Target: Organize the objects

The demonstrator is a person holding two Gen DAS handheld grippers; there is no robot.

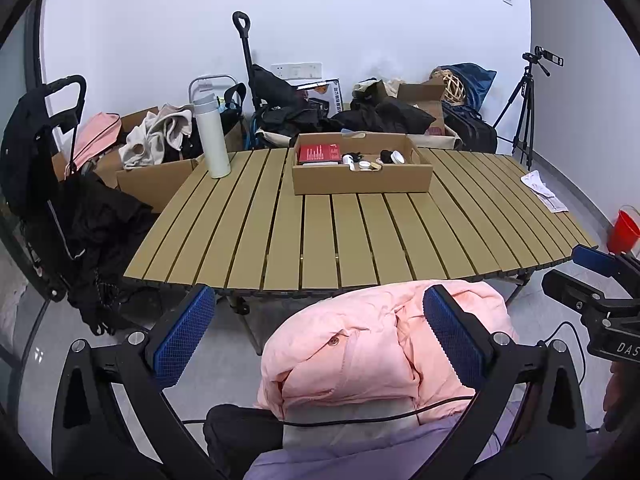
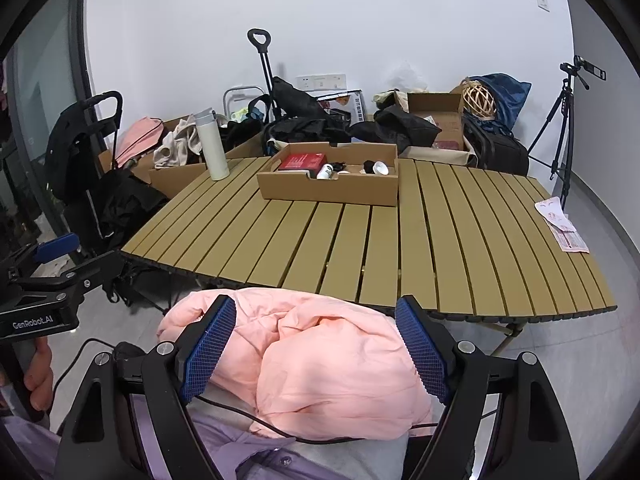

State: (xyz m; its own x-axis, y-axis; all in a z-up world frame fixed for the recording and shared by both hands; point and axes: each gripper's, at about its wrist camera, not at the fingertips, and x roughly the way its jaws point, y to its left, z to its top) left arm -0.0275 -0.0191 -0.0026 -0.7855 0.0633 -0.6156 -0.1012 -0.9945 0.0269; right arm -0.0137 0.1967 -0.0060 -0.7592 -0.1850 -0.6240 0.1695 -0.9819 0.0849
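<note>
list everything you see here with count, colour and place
table: 1, tan slats, centre
box: 1, cardboard, far part of table, small items inside
red pack: 1, in box, left end
bottle: 1, white, table's far left corner
papers: a few, white and pink, table's right edge
jacket: 1, pink, on lap below the table's near edge
tripod: 1, black, right wall
bucket: 1, red, floor right
left claw: open, empty
right claw: open, empty
</note>
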